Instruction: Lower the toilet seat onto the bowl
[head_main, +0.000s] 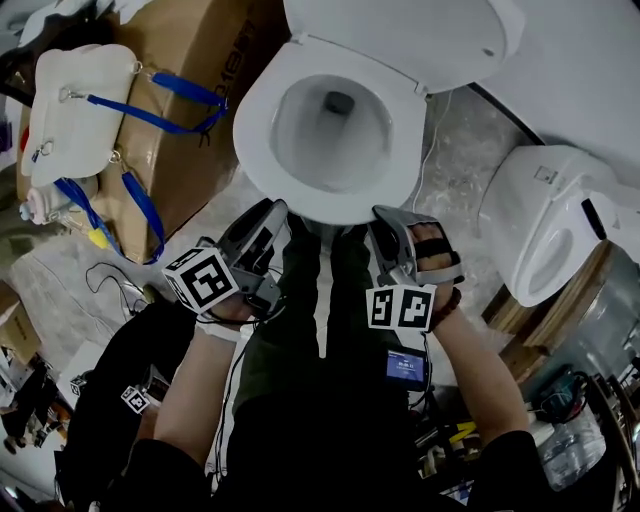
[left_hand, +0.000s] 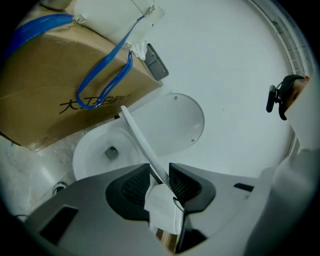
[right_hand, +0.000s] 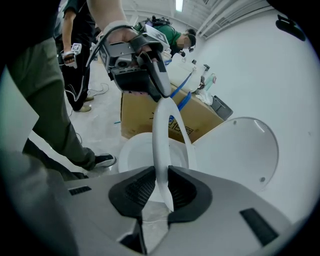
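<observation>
Seat (left_hand: 136, 131) end hidden (behind left gripper (left_hand: 159, 175)), lid (head_main: 400, 30) cropped

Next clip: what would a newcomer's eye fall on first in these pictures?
A white toilet seat is held raised off the open bowl at the centre. The right gripper clamps its front rim, which also runs between the wider-set jaws of the left gripper. Left of the toilet, a cardboard box carries a white bag with blue straps, and a second white toilet stands at the right.
</observation>
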